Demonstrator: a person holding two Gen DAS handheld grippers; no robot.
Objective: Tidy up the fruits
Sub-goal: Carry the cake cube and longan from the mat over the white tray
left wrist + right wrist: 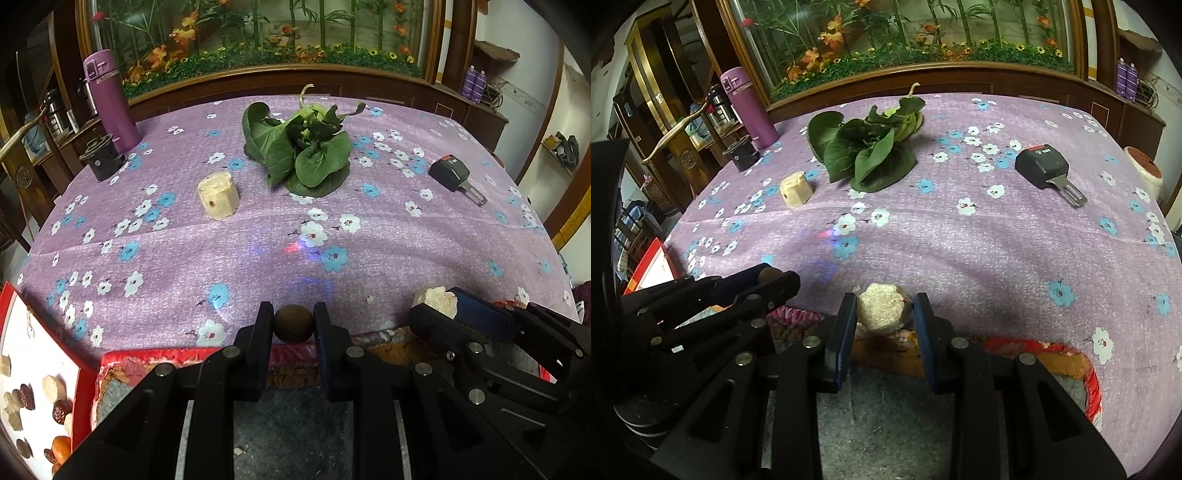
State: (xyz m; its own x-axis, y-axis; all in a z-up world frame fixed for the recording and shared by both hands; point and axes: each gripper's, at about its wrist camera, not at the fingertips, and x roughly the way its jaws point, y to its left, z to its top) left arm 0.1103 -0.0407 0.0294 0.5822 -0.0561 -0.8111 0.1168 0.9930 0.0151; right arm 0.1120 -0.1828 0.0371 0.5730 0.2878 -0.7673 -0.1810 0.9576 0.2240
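Note:
My left gripper [293, 325] is shut on a small round brown fruit [293, 324] and holds it above a red-rimmed tray with a grey lining [155, 360] at the table's near edge. My right gripper [884, 310] is shut on a pale, rough white lump [881, 308] above the same tray [1067, 350]. In the left wrist view the right gripper [439, 304] sits to the right with the white lump [437, 301] in it. In the right wrist view the left gripper [775, 278] sits at the left.
On the purple flowered cloth [369, 240] lie a bunch of leafy greens [306, 151], a beige cork-like block [218, 197], a black seat-belt buckle [452, 175], a black cylinder [101, 157] and a purple flask [110, 101]. A red-edged box with printed snacks [33, 387] is at the left.

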